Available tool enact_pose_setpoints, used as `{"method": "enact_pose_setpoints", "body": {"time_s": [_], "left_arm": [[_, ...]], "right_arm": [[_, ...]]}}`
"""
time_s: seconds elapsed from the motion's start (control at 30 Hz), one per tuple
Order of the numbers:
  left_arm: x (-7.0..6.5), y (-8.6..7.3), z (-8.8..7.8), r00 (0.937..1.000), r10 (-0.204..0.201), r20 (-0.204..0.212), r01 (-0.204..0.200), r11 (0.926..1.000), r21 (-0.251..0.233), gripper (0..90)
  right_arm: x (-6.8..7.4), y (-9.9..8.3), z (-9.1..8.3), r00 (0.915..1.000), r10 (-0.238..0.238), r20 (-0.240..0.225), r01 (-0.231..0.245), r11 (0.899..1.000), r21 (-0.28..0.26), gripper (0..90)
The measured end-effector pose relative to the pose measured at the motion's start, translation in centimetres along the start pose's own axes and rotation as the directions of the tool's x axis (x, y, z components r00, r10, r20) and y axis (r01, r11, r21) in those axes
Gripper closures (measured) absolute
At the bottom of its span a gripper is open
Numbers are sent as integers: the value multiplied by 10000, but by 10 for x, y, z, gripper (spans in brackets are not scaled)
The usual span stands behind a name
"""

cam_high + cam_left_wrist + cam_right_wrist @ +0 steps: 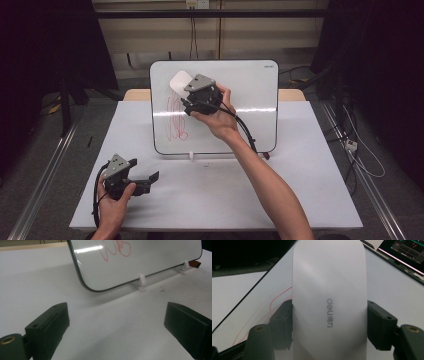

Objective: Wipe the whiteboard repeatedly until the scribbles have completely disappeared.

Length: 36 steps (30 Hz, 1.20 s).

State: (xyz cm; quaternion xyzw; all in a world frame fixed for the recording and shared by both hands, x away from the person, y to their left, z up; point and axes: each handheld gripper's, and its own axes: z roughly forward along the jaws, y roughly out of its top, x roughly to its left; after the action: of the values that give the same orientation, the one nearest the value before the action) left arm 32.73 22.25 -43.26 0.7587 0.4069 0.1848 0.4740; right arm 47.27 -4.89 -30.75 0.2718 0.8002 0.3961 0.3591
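One patch of red scribble [176, 120] remains on the left part of the whiteboard [250, 90], which stands propped on small white clips at the back of the desk [300, 200]. The right gripper [192, 87] is up against the board near its top left corner, its fingers [283, 322] clamped on the sides of a white eraser [329, 295]; in the high view the eraser [180, 81] sits just above the red marks, on or very near the board face. The left gripper [150, 179] rests low over the desk in front of the board's left end, its fingers [47, 327] spread wide with nothing between them. Judging from this, the wiping is at an early stage: the eraser is picked up and brought to the board, but the loops look largely intact, faint only toward their top. What is left is to sweep down across the marks until the surface is clean.
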Motion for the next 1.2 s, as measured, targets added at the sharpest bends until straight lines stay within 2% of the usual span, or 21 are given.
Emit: {"method": "enact_pose_setpoints", "body": {"time_s": [0.1,0.27,0.37,0.5,0.63,0.73,0.9,1.1,1.2], "left_arm": [[0,-2,-1,10000,-10,-20,11,10000,97,60],[3,-4,-4,9999,-54,-98,54,10000,21,60],[4,-5,-5,9999,-76,-102,76,10000,21,60],[5,-6,-6,9999,-114,-119,114,9999,0,60],[6,-7,-6,9998,-151,-116,151,9999,20,60],[6,-7,-4,9998,-170,-71,171,9998,50,60],[3,-7,-5,10000,36,-30,-36,10000,72,60],[7,-7,-6,9997,-179,-143,180,9998,49,59],[6,-7,-6,9999,-93,-112,93,10000,30,59]], "right_arm": [[-1,3,3,9999,-79,80,79,10000,34,320],[1,3,16,9984,-385,414,365,9981,500,320],[2,4,20,9980,-473,412,452,9977,502,320],[5,9,27,9955,-619,716,574,9963,636,320],[13,13,35,9860,-1206,1147,1097,9892,971,320],[15,13,35,9842,-1203,1299,1072,9888,1035,320],[16,13,36,9821,-1317,1346,1172,9870,1100,320],[16,13,36,9821,-1312,1349,1171,9873,1073,320],[16,13,36,9827,-1290,1330,1153,9876,1063,320]]}}
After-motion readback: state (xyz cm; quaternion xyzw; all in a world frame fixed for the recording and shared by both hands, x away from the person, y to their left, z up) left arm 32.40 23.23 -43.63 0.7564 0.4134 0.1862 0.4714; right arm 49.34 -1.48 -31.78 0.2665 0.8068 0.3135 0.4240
